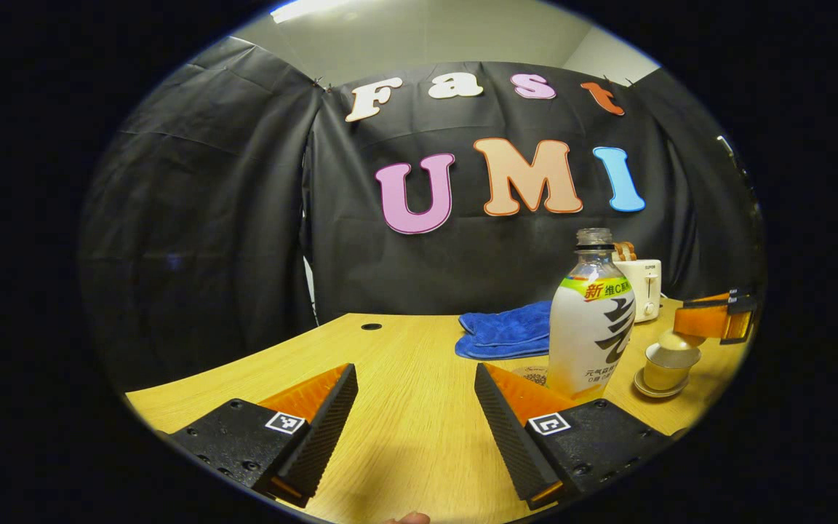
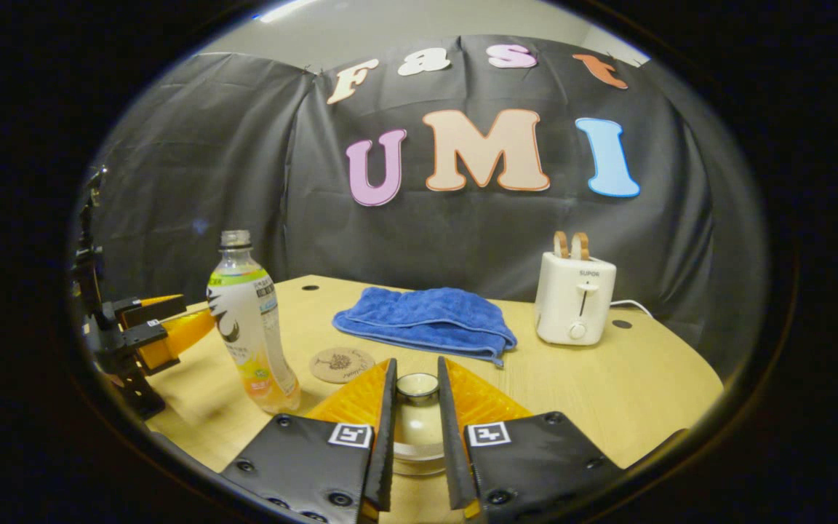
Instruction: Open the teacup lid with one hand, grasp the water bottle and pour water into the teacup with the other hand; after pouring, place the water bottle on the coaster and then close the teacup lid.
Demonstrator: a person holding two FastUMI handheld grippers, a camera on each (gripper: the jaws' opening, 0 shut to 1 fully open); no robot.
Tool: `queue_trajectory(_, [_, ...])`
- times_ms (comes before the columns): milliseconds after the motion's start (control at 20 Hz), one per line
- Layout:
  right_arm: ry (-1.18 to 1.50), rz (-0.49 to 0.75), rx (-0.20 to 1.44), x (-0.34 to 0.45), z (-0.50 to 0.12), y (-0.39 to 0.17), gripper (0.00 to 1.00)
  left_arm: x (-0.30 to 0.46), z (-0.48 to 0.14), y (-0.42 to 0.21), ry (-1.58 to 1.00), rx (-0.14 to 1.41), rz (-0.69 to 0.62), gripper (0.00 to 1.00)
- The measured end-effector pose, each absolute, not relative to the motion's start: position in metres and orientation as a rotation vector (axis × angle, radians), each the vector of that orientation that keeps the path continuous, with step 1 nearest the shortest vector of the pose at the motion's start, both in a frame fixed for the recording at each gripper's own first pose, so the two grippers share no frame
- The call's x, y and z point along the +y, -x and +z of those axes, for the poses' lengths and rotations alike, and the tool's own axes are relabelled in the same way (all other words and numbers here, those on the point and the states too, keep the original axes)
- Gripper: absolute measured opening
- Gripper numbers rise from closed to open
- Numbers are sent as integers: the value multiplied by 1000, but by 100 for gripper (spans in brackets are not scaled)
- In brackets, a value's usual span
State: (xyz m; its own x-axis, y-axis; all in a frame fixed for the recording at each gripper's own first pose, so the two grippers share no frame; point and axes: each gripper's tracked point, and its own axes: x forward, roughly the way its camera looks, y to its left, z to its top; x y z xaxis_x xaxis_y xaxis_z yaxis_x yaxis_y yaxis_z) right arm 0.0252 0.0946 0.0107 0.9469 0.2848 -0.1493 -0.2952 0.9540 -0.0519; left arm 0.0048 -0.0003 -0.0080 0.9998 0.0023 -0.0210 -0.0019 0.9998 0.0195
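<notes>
Right gripper low over the wooden table, its fingers drawn in close on either side of the teacup lid; whether both actually press the knob I cannot tell. In the left gripper view that same gripper sits over the teacup, the lid lifted clear of the cup, the cup on its saucer. Left gripper spread wide, nothing between its fingers, bare tabletop under the gap. Just ahead of its right-hand finger and slightly to that side stands the water bottle, upright, cap off, pale liquid low in the base. From the right gripper's side, the bottle is off to the left with the left gripper beyond it at the edge. Round coaster lies just ahead-left of the right gripper's fingers, beside the bottle, bare. Beyond the coaster a folded blue towel. Farther right, a white toaster with two slices standing in its slots, near the black cloth wall.
</notes>
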Motion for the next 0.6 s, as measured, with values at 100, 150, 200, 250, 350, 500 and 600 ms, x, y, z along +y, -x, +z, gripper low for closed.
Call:
queue_trajectory(100, [74,303,120,95,21,-22,34,-4,-7,-3,-20,16,-22,94])
queue_trajectory(150, [76,304,111,92,25,-19,34,-8,-1,-2,-12,-6,-50,95])
queue_trajectory(200, [80,302,103,89,29,-18,33,-13,-4,-1,-9,0,-67,95])
queue_trajectory(250, [87,301,97,87,31,-17,33,-16,-3,1,-9,2,-84,95])
queue_trajectory(350, [94,296,87,81,36,-13,34,-27,-3,7,8,-1,-140,95])
queue_trajectory(500, [83,288,80,73,42,-12,33,-53,-8,18,18,27,-240,95])
queue_trajectory(600, [74,281,77,67,43,-12,33,-66,-8,23,23,38,-289,95])
